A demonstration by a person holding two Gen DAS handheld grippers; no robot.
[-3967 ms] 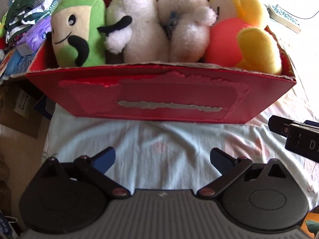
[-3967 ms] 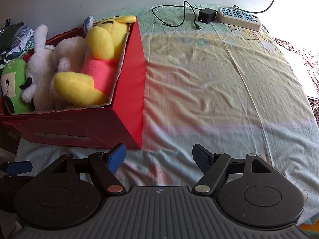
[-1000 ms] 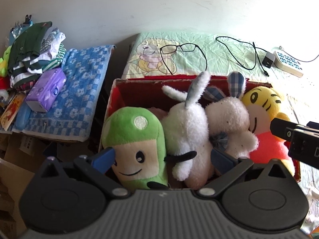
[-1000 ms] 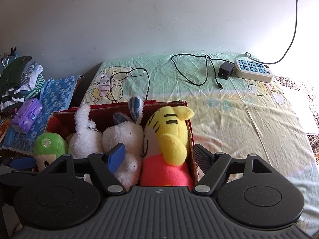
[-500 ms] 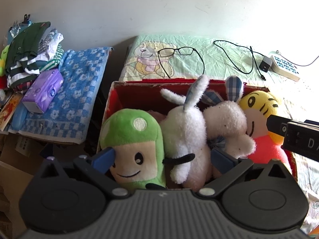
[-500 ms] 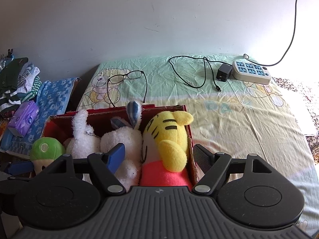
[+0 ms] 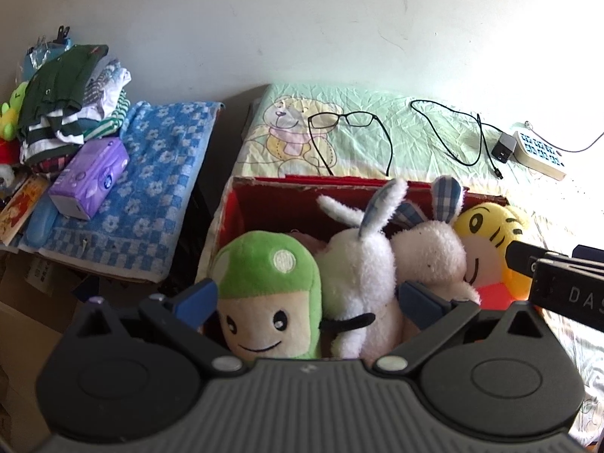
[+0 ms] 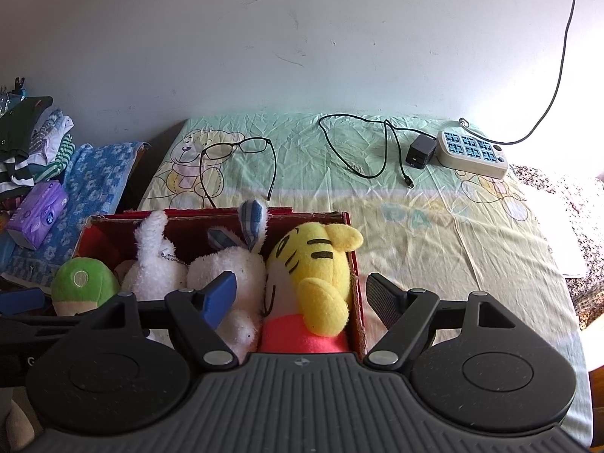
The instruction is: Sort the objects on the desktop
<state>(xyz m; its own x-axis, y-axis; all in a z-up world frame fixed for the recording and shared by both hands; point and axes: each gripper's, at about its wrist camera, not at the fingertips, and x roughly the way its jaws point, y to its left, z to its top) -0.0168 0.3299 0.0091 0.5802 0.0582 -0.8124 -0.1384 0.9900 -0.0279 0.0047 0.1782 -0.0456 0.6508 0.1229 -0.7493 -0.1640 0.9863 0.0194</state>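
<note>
Both grippers (image 7: 307, 298) (image 8: 302, 296) have risen above the box (image 7: 271, 192), jaws wide and empty. Only the right view shows the box's right wall (image 8: 356, 283).

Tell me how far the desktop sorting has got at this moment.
Done, apparently: four plush toys sit packed in the red box. In hand: nothing; the left gripper and right gripper are both open and empty. Probably left: the glasses, charger with cable and power strip lie loose on the sheet.
</note>
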